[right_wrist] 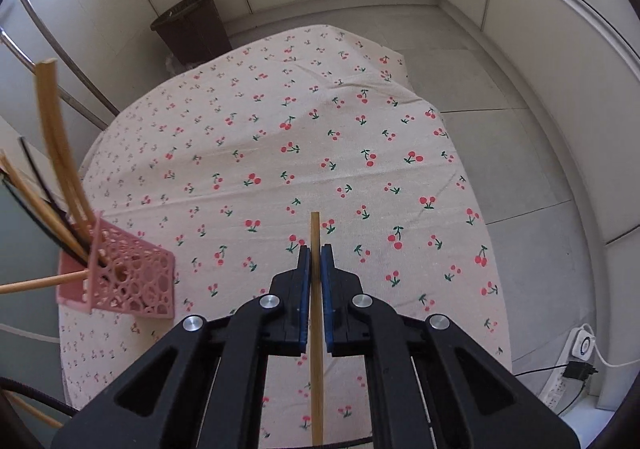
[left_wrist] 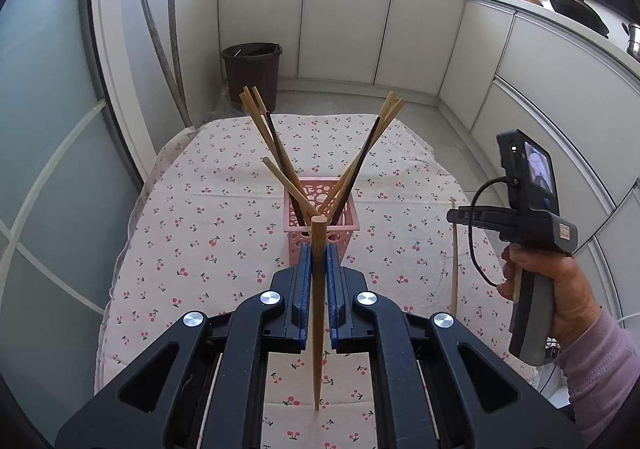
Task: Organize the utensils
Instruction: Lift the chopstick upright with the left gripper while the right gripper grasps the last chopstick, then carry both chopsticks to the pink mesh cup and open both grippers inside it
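Between left gripper (left_wrist: 319, 253) fingers: chopstick (left_wrist: 318, 313) clamped upright; right gripper (right_wrist: 315, 255) clamps another chopstick (right_wrist: 316, 329).

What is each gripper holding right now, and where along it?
The left gripper clamps a bamboo chopstick near its thick end, tapered tip hanging down. The right gripper clamps another chopstick just below its top end.

The left claw (left_wrist: 319, 255) pinched a bamboo chopstick (left_wrist: 318, 313) upright between its blue pads, blunt end up, just in front of the pink basket (left_wrist: 320, 225) of splayed chopsticks (left_wrist: 280, 153). Off to the right, the right claw (left_wrist: 454, 215) gripped another chopstick (left_wrist: 454, 261) above the cherry-print cloth (left_wrist: 200, 229) over the surface.
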A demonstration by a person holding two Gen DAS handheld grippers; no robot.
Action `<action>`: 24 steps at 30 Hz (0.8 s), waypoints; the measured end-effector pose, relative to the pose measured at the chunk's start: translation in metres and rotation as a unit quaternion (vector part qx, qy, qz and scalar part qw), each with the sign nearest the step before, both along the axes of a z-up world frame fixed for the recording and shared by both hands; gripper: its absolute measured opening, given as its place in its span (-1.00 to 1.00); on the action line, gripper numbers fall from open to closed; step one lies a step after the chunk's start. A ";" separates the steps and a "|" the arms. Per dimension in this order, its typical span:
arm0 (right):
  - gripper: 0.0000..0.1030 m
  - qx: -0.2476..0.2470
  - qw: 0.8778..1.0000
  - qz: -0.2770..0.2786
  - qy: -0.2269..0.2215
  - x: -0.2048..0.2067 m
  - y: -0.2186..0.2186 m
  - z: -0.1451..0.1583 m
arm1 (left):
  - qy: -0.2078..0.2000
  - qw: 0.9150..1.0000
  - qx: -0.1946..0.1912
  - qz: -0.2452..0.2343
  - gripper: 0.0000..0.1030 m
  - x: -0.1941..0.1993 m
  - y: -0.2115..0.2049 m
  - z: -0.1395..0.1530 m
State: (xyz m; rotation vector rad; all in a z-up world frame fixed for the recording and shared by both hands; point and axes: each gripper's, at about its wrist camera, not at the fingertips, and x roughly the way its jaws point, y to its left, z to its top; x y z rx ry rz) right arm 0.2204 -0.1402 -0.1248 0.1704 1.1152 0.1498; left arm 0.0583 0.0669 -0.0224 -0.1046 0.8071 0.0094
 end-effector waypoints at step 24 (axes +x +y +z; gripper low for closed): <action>-0.89 0.167 0.971 0.008 -0.171 -0.111 -0.065 0.142 | -0.087 0.995 -0.048 0.002 -0.87 -0.017 0.008 0.078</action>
